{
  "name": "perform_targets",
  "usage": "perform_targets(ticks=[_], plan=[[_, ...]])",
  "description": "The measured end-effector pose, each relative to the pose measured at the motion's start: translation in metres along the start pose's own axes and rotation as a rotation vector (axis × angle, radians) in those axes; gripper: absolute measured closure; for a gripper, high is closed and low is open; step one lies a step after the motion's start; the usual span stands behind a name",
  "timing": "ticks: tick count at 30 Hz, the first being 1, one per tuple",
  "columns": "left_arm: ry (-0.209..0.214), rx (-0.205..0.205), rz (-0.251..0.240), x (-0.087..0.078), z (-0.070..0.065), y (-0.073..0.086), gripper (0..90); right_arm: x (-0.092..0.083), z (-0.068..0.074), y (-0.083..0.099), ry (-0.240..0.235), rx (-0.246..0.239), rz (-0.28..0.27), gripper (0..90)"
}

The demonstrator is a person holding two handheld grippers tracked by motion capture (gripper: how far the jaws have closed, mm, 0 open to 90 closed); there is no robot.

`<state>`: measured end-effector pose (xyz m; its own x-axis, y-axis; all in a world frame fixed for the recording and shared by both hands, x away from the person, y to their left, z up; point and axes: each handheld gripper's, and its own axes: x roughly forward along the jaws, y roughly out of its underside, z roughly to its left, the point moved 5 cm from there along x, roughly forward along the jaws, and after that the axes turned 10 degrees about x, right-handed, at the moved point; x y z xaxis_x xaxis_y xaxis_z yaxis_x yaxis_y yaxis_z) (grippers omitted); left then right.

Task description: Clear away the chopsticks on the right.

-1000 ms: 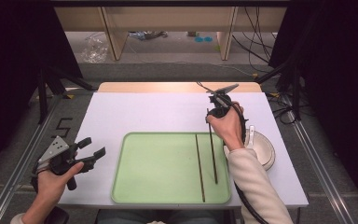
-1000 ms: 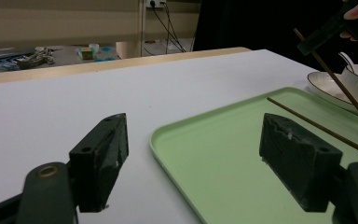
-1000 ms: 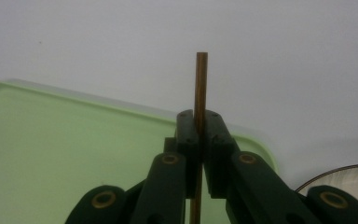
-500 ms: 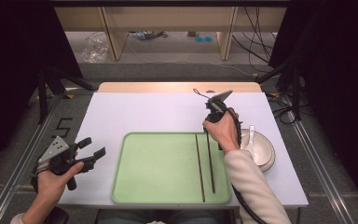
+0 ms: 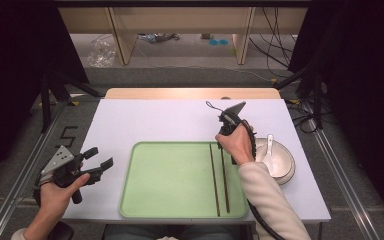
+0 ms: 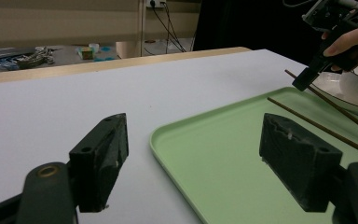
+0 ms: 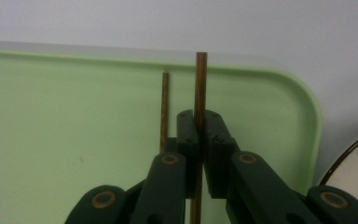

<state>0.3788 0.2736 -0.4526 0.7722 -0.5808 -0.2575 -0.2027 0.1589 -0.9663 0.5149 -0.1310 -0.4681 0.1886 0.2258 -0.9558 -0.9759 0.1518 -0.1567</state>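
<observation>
The right tongs (image 7: 199, 140), at centre right of the high view, are clamping one chopstick (image 7: 200, 84) near its far end, over the green tray (image 5: 170, 200). A second chopstick (image 5: 214, 180) is lying just beside it on the tray. The left tongs (image 5: 97, 162), at lower left, are gaping apart, holding nothing. A bowl (image 5: 280, 162) is sitting right of the tray. Doing this well probably means lowering the stick level, parallel to its mate, before letting go.
</observation>
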Motion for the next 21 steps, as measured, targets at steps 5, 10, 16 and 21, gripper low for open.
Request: perform_targets(ticks=[5, 10, 16, 21], plan=[[0.0, 0.001, 0.0, 0.0, 0.0, 0.0, 23.8, 0.004, 0.001, 0.003, 0.018, 0.013, 0.038, 87.4], [0.0, 0.001, 0.001, 0.0, 0.0, 0.0, 23.8, 0.008, -0.001, 0.005, 0.03, 0.002, 0.072, 87.4], [0.0, 0.0, 0.0, 0.0, 0.0, 0.0, 23.8, 0.013, 0.001, 0.007, 0.036, 0.015, 0.087, 87.3], [0.001, 0.0, 0.0, 0.0, 0.0, 0.0, 23.8, 0.017, -0.001, 0.007, 0.037, -0.006, 0.086, 84.2]])
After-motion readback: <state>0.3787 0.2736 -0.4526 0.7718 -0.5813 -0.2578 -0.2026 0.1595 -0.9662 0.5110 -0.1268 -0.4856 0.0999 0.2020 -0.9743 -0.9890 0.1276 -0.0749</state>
